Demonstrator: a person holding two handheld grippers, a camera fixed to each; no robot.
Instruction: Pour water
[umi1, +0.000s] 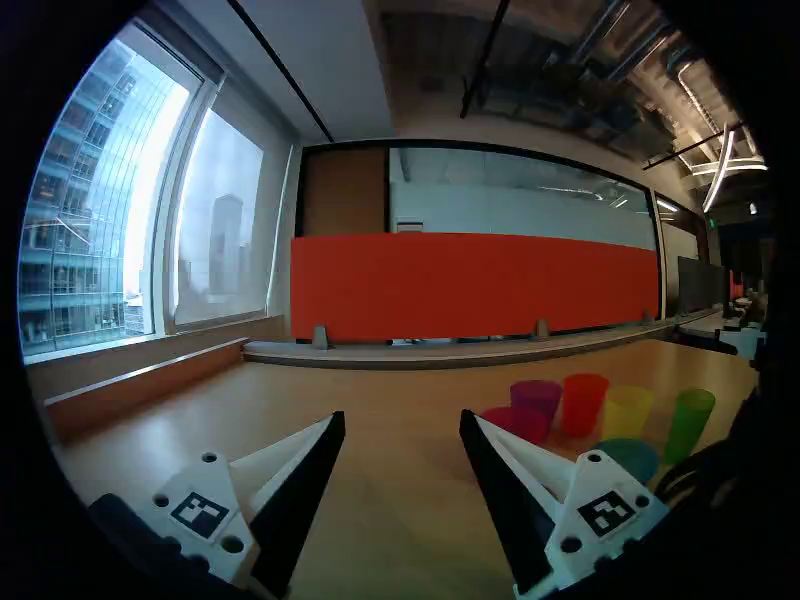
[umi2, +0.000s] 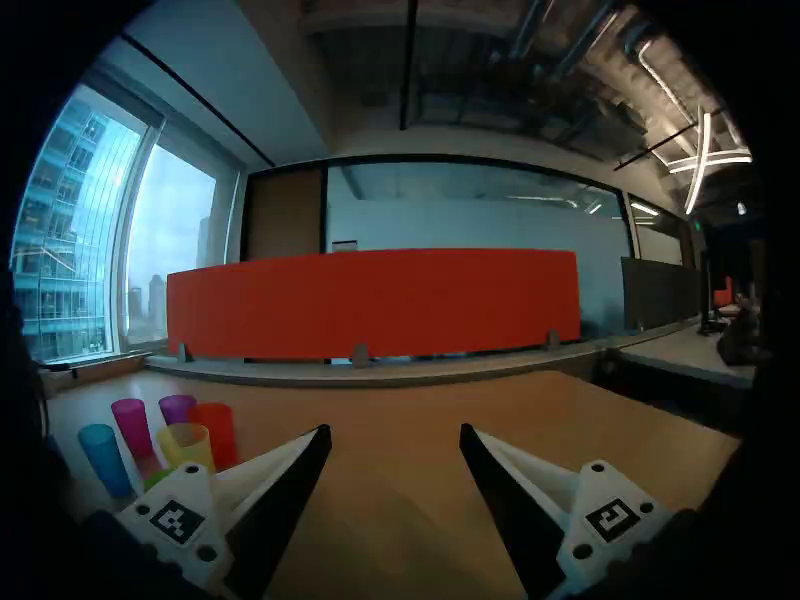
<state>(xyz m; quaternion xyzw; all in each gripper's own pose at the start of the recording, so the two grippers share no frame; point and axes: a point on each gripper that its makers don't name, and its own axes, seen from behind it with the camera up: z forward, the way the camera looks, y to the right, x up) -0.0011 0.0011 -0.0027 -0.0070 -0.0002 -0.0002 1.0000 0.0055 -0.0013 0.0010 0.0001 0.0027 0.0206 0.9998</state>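
On the tabletop (umi1: 330, 385), packed cups (umi1: 585, 405) sat at 4 o'clock of the left tool (umi1: 401, 418) and 8 o'clock of the right tool (umi2: 393, 432), both spread and empty; grabbing one could likely topple neighbours standing so close.

The table (umi1: 400, 510) looks like smooth pale wood with a soft sheen. The cups (umi1: 585, 400) at the right are glossy, translucent coloured plastic. The left gripper (umi1: 402, 415) and right gripper (umi2: 395, 428) are matt white plastic with black inner faces. The far orange divider (umi1: 470, 285) looks matt.
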